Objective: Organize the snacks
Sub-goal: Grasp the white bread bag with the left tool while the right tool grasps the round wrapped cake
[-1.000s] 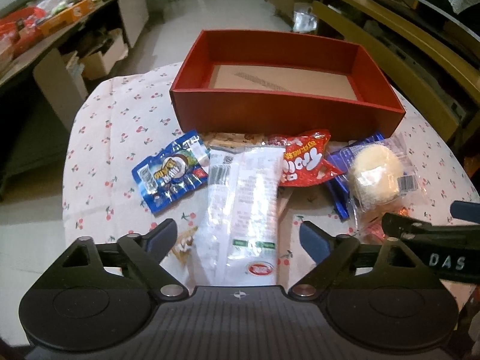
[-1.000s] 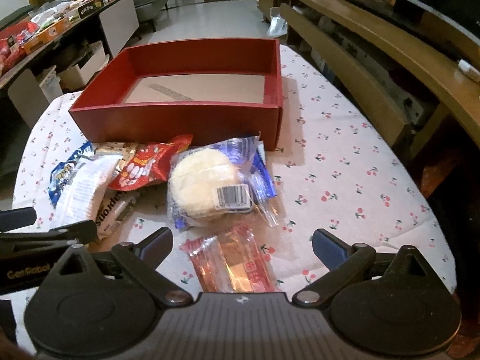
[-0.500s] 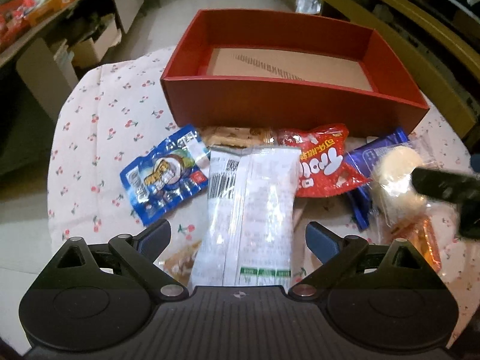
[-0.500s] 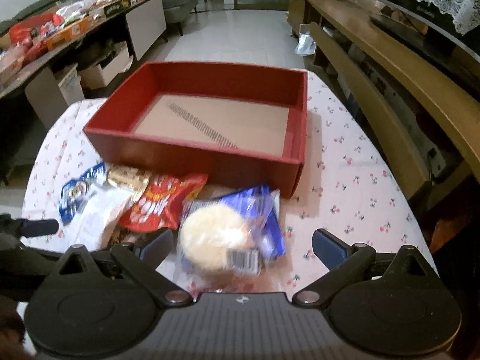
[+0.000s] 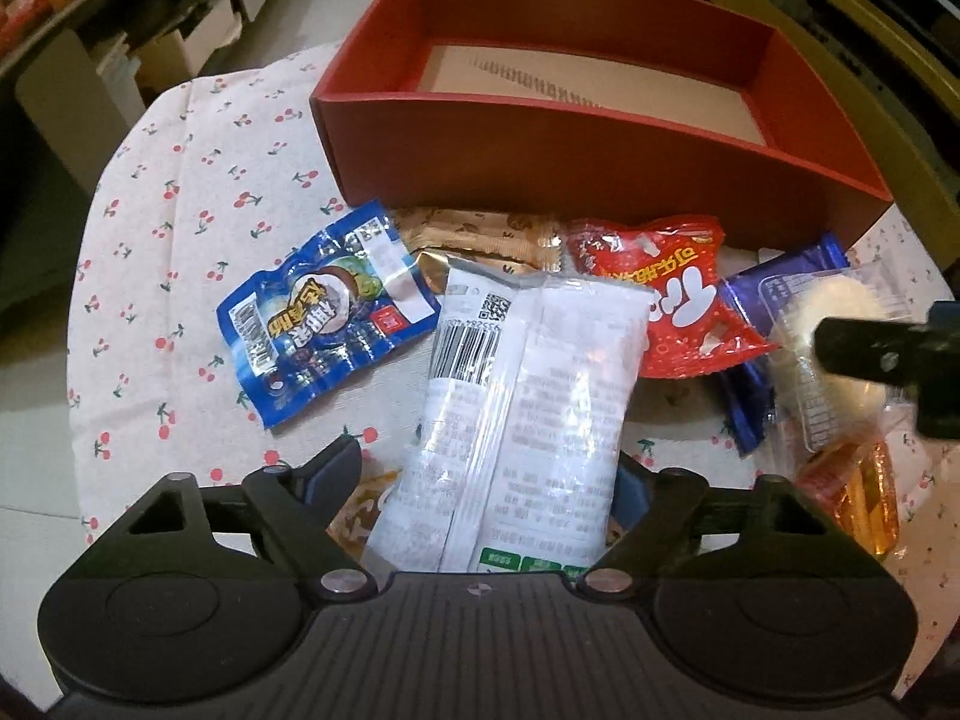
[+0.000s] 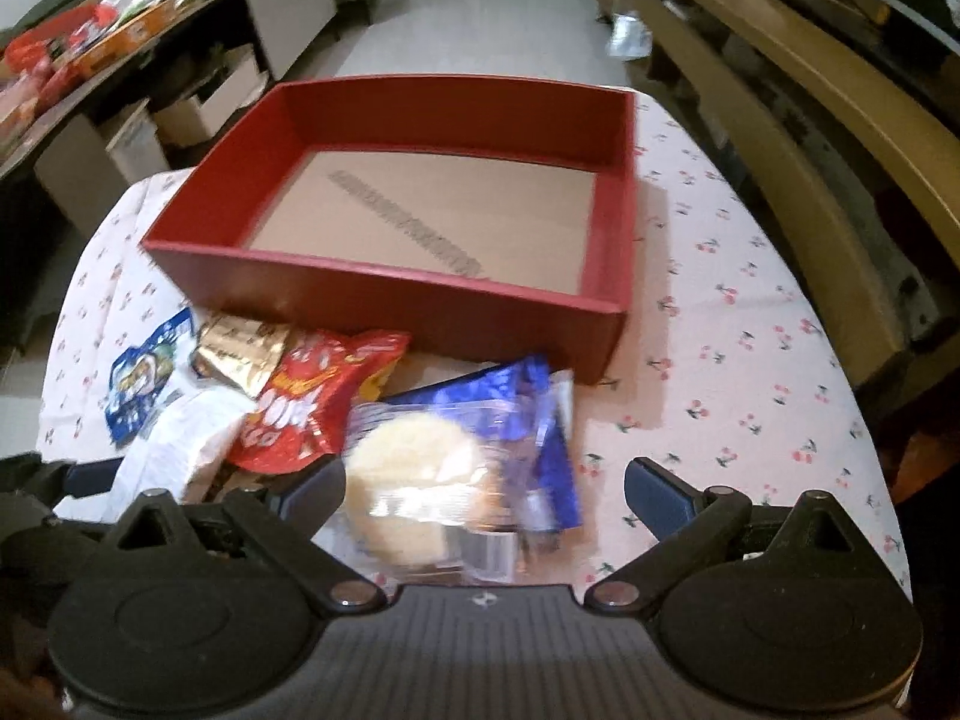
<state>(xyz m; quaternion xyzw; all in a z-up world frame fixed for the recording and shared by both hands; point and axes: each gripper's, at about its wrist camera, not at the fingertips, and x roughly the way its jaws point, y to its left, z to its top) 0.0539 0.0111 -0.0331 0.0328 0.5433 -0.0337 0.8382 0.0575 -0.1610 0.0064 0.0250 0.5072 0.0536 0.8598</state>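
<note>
One red box (image 5: pixel 576 156), seven snack packets.

Two matching black hand-held claws, seen from their own cameras.

The left claw (image 5: pixel 489 468) had a ribbed, dark grey centre plate with a small cross-shaped mark at its top edge, flanked by two rounded black housings, each with a circular recess. Angled black link arms carried triangular cut-outs and silver pivot screws, ending in dark blue fingertips (image 5: pixel 336 465). The right claw (image 6: pixel 483 489) had the same build: ribbed plate, round housings, triangular openings, silver screws, and blue pads (image 6: pixel 657 495). Its black finger also showed at the edge of the left camera's view.
</note>
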